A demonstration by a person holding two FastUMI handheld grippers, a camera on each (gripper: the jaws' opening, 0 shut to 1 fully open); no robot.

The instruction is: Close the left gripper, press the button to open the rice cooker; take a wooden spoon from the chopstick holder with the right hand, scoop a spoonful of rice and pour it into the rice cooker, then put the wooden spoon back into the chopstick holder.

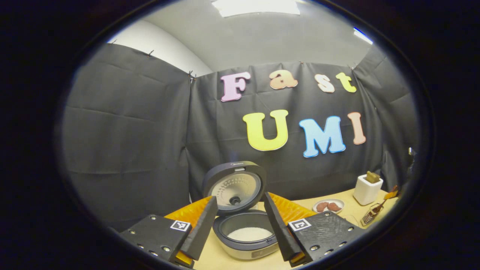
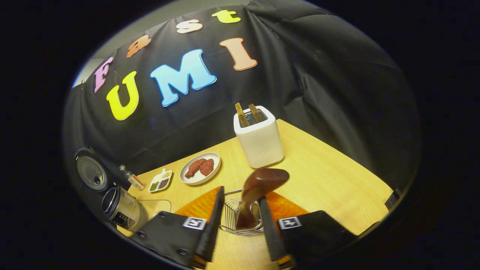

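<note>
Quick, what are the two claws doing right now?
Left claw: open, holding nothing, in front of the open grey rice cooker.
Right claw: open around the dark brown wooden spoon standing in the wire chopstick holder, not gripping it.

Rice cooker [image 1: 245,228] open, white rice inside — wooden spoon [image 2: 258,191] upright in the wire chopstick holder [image 2: 234,217].

No readable text; the rice cooker [image 1: 240,210] lid's mark is too small.
</note>
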